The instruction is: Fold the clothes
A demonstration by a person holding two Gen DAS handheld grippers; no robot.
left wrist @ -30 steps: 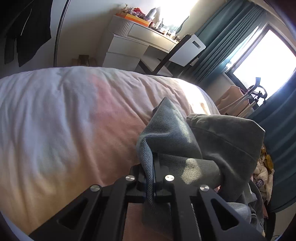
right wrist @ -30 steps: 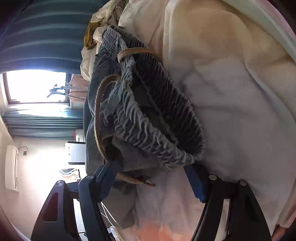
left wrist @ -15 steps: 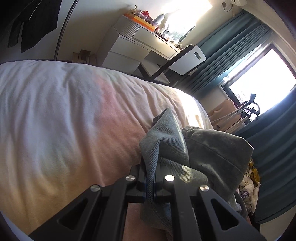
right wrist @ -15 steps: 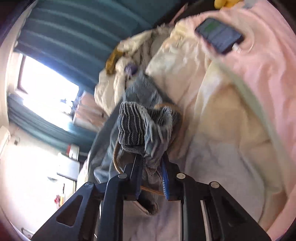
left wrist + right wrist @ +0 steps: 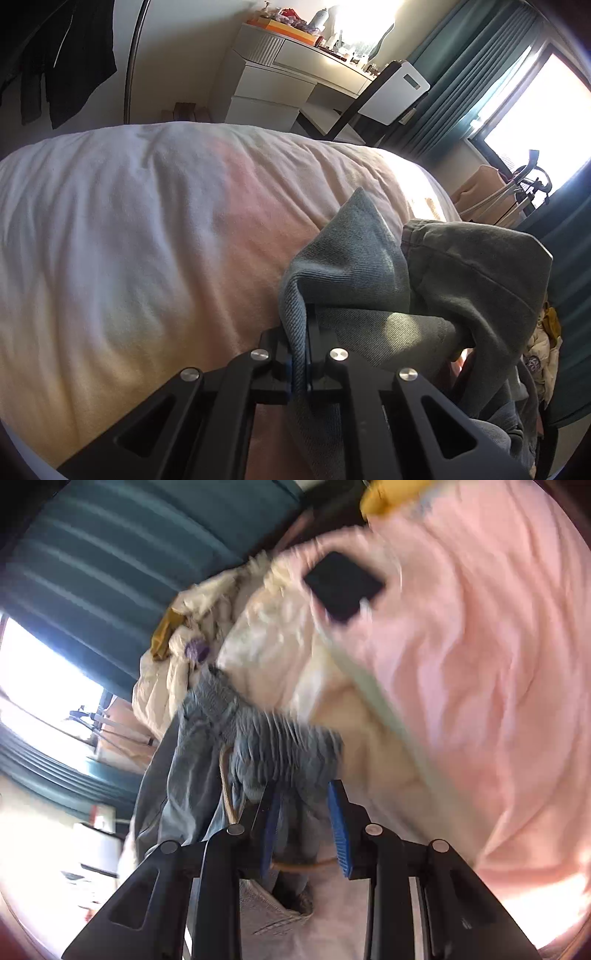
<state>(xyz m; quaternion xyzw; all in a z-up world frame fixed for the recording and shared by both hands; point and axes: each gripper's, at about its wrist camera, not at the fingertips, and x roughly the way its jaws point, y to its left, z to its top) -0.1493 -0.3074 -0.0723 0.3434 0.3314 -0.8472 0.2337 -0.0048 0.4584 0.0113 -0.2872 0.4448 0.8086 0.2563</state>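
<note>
The elasticated waistband of the grey-blue denim trousers [image 5: 280,738], clamped half a second ago, is being released by the right gripper [image 5: 306,827], now parted. The hem [image 5: 354,273] is being pinched by the left gripper [image 5: 300,354] above the pink duvet [image 5: 147,229], suggesting regrasping.

left claw [image 5: 301,354]: clamped tight | right claw [image 5: 304,827]: jaws parted

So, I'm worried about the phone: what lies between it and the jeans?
Only rumpled cream fabric, as the right wrist view shows; the phone lies apart from the jeans.
</note>
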